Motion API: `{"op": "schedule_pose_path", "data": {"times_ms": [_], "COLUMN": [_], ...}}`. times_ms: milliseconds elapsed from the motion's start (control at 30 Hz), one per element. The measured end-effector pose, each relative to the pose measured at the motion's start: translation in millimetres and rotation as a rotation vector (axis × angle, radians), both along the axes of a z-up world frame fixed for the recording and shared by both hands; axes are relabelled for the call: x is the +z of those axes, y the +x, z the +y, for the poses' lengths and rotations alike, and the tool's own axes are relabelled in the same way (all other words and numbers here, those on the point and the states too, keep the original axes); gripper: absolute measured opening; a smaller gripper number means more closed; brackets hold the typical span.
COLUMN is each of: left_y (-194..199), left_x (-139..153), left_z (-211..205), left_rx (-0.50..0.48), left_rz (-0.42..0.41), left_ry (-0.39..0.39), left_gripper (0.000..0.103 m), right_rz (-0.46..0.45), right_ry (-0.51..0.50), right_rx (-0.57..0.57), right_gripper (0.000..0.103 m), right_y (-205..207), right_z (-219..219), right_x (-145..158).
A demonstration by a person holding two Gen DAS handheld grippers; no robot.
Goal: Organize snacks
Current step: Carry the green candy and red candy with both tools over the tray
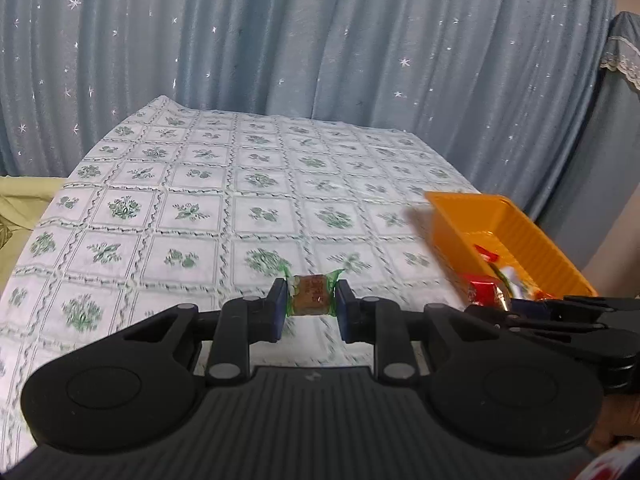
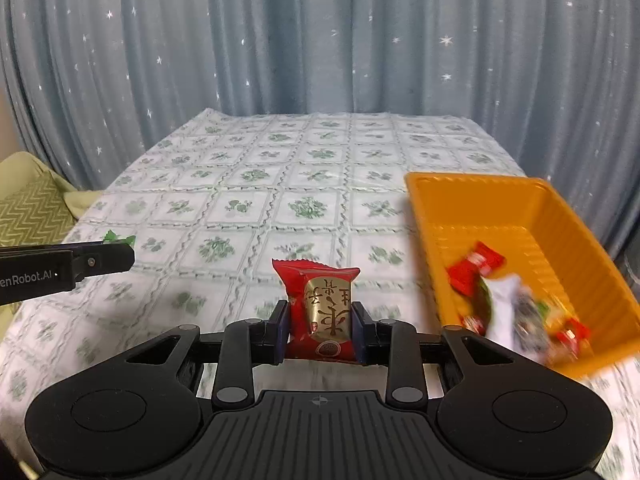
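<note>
My left gripper [image 1: 312, 304] is shut on a small brown candy in a green wrapper [image 1: 311, 294], held above the tablecloth. My right gripper [image 2: 320, 328] is shut on a red and gold snack packet [image 2: 322, 312], held upright above the table, left of the orange tray [image 2: 452, 200]. The tray holds several wrapped snacks [image 2: 516, 308], red, white and green. In the left wrist view the tray [image 1: 452, 216] sits at the right, with the right gripper [image 1: 520, 306] and its red packet [image 1: 482, 288] in front of it. The left gripper shows at the left of the right wrist view [image 2: 108, 256].
The table carries a white cloth with green flower squares [image 2: 280, 168]. A blue starred curtain [image 2: 320, 40] hangs close behind it. A yellow-green cushion [image 2: 32, 208] lies off the table's left edge.
</note>
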State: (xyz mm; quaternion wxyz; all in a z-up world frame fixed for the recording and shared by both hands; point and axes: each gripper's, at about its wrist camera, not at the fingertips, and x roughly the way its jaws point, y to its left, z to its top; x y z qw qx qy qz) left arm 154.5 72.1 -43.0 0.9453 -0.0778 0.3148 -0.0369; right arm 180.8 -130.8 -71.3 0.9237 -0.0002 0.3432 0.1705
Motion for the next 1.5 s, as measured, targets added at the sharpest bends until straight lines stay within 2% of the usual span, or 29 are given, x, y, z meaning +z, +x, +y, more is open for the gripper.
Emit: {"op": "schedule_pose_path", "data": {"times_ms": [300, 633, 1100, 1500], "left_y": [-55, -85, -91, -86], "left_x": [19, 36, 45, 49], "left_z": [-35, -80, -115, -136], "left_rx": [-0.039, -0.13, -0.187, -0.231], "left_rz": [-0.007, -0.023, -0.018, -0.023], "left_ry": [-0.019, 0.003, -0.009, -0.002], "left_gripper": [0.023, 0.023, 0.023, 0.023], "right_rz": [-0.005, -0.038, -0.049, -0.062], "right_ry": [0.021, 0.012, 0.021, 0.022], "right_rx": [-0.084, -0.144, -0.202, -0.241], "right_gripper": [0.032, 0.032, 0.032, 0.032], "right_y": [-63, -107, -128, -125], "right_z": [-31, -63, -96, -111], "right_x": [31, 54, 61, 65]}}
